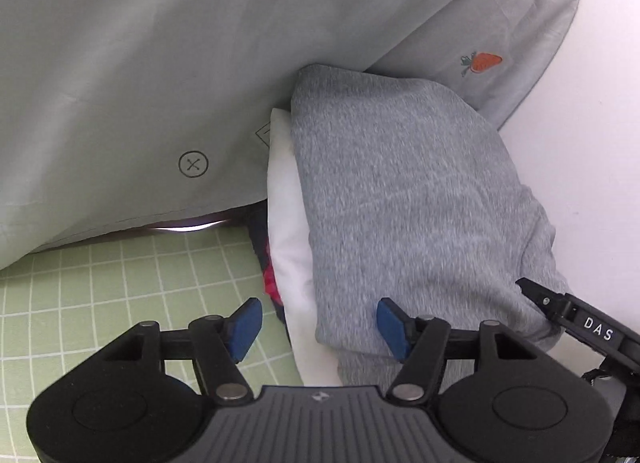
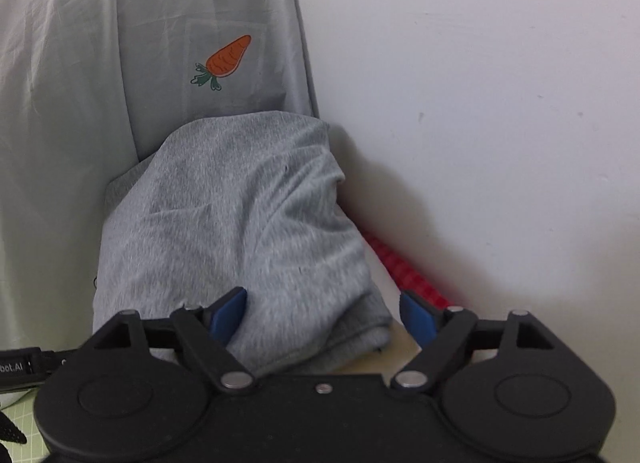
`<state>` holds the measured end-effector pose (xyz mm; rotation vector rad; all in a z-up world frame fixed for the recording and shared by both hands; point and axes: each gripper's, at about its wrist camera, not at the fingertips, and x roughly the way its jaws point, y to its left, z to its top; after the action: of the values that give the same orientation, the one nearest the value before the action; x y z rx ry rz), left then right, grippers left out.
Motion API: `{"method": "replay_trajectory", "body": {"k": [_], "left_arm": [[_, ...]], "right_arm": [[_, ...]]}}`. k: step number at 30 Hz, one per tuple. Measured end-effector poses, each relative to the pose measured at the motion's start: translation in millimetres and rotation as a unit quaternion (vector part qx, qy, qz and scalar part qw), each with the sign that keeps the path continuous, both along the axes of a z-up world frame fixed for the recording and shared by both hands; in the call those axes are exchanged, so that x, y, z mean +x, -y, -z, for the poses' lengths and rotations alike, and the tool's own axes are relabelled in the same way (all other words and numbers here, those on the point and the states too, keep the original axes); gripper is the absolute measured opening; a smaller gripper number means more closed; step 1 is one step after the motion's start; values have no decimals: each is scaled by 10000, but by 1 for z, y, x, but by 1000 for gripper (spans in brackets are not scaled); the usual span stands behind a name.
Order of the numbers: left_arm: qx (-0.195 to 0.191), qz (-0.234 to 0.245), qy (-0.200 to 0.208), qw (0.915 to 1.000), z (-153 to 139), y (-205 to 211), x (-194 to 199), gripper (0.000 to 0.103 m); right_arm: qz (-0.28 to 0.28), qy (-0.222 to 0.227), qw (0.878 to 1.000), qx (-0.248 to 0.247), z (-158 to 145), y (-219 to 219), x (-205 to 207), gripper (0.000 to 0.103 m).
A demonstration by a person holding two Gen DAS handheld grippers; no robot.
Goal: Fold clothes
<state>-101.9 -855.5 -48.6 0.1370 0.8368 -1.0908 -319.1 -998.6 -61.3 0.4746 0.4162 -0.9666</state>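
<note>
1. A folded bundle of heather-grey knit fabric [image 1: 408,199] lies on top of a stack: a white folded cloth [image 1: 286,223] shows under its left edge, and a strip of red textured fabric [image 2: 394,263] shows under its right edge.

2. The stack sits against a pale grey-green cotton sheet printed with a small orange carrot [image 2: 228,57], beside a plain white wall [image 2: 480,103]. A green mat with a white grid [image 1: 100,295] covers the surface to the left.

3. The left gripper [image 1: 318,327] has its blue-padded fingers spread. The right pad touches or nearly touches the grey bundle's near left corner; the left pad hangs over the mat. Nothing is pinched.

4. The right gripper [image 2: 324,319] is spread wider. The bundle's near right corner lies between its pads, which do not press on it.

5. The bundle's long axis runs away from both grippers, towards the sheet. Its near short edge lies just ahead of the fingers, one corner to each hand, neither clearly nearer.

6. Judgement: the grey piece looks released onto the stack, so any next grasp would start at that near edge.
</note>
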Motion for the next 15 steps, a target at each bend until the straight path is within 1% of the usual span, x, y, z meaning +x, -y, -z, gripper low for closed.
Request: {"method": "replay_trajectory", "body": {"k": [2,3,5,7,11,13,15], "left_arm": [[106,42,242,9996,-5,-12,-11,67],[141,67,338,9993,-7,-21,-16,70],[166,70,439,9989,-16,-40,-27,74],[166,6,509,9986,-25,-62,-38,78],[161,-129,624,9978,-40,-103,-67,80],[149,-152,673,9975,-45,-128,-82,84],[208,-132,786,9966,-48,-149,-99,92]], "right_arm": [[-29,-218,9996,-162,-5,-17,-4,90],[-60,-311,9991,-264,-8,-27,-8,91],[-88,-449,9984,-326,-11,-43,-16,98],[-101,-407,9988,-242,-19,-62,-28,100],[-146,-297,9994,-129,-32,-106,-55,101],[-207,-320,9991,-194,-39,-134,-69,101],[-328,-359,9987,-174,-42,-161,-81,101]]}}
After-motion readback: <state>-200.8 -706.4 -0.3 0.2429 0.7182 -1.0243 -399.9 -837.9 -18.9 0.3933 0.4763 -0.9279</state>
